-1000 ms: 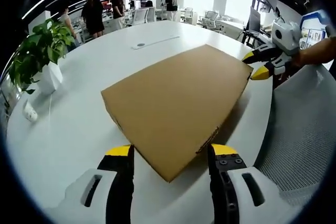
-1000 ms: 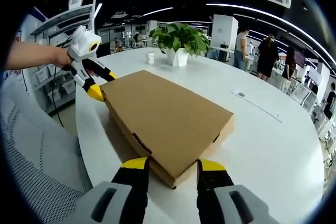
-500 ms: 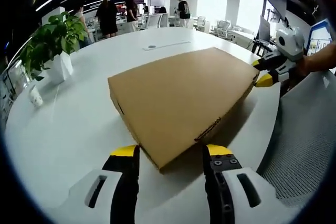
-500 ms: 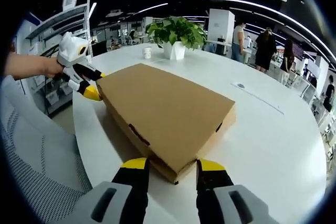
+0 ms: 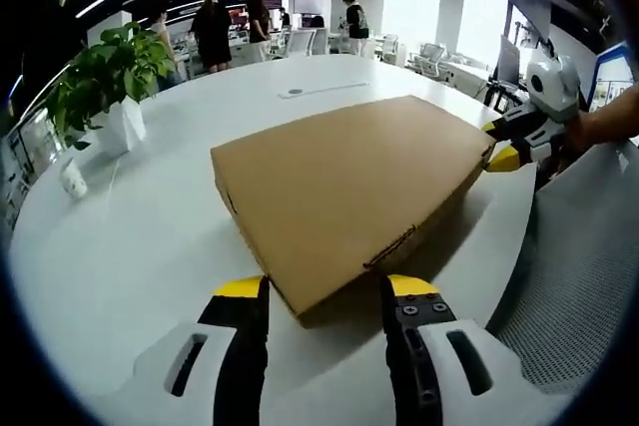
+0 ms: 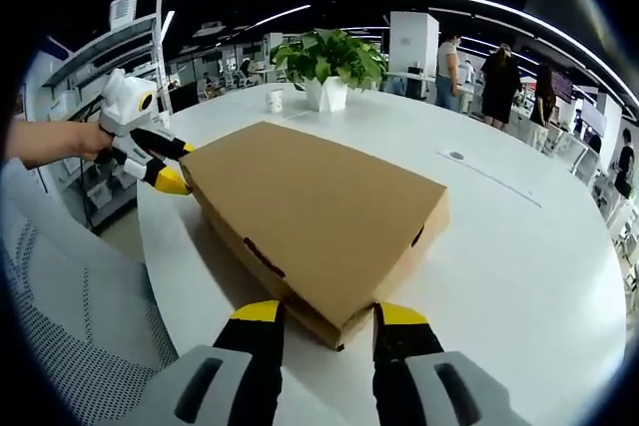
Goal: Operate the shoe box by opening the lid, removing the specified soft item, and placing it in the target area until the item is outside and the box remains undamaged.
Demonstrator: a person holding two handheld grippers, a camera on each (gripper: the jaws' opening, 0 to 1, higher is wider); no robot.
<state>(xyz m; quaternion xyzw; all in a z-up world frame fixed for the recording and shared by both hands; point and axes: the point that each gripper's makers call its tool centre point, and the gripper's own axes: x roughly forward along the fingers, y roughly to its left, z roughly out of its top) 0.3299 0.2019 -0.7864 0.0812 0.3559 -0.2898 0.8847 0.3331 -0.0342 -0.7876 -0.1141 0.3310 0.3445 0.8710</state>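
A flat brown cardboard shoe box (image 5: 349, 187) lies on the round white table (image 5: 120, 246) with its lid down. One near corner of the box sits between the yellow-tipped jaws of my left gripper (image 5: 324, 291), which stand open on either side of it. The opposite corner sits the same way in my right gripper (image 6: 329, 314), also open. In the right gripper view the box (image 6: 310, 212) runs away from me to the left gripper (image 6: 178, 165), held by a hand. The right gripper (image 5: 499, 142) straddles the far corner in the left gripper view. The box's contents are hidden.
A potted green plant (image 5: 105, 82) (image 6: 329, 62) and a small white cup (image 5: 72, 179) (image 6: 277, 100) stand on the table's far side. A grey mesh chair (image 5: 579, 266) (image 6: 60, 316) is at the table's edge. Several people stand in the office behind.
Both grippers have eased in toward the box's corners, and the left jaws stand slightly narrower. The box's lid stays down and the box has not moved.
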